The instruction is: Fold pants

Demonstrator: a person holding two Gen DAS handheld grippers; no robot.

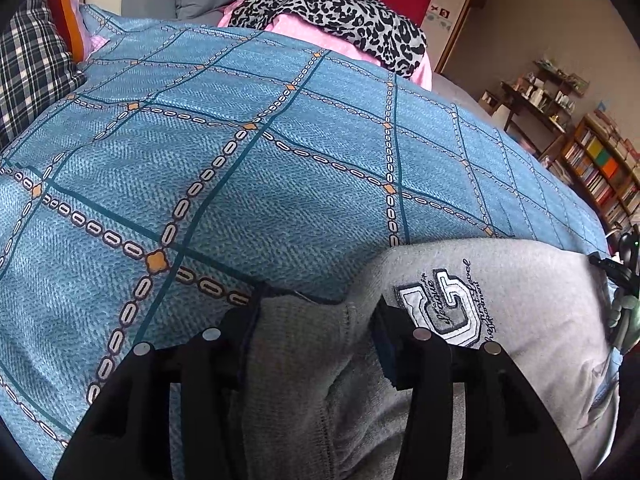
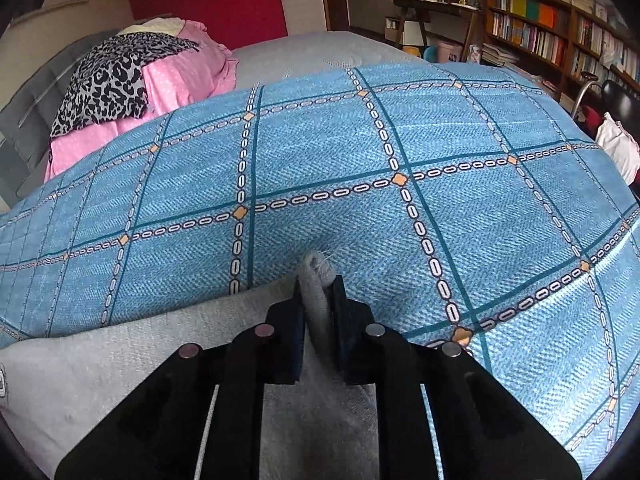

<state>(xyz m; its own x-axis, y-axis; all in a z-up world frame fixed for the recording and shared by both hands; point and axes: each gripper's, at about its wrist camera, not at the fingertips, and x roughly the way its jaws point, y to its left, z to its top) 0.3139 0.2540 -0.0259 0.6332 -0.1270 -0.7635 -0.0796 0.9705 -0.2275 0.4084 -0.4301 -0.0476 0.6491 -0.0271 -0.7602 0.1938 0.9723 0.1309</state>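
Blue checked bedspread (image 2: 320, 160), right tool (image 2: 316, 300) pinching grey pants (image 1: 520, 320), left tool (image 1: 316, 320) apparently wide, logo (image 1: 440, 312) only there.

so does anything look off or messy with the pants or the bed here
Nothing looks damaged or spilled. The grey pants lie on the blue bedspread. The right gripper pinches a bunched corner with a few loose threads at its tip; the left gripper sits open around a rumpled edge.
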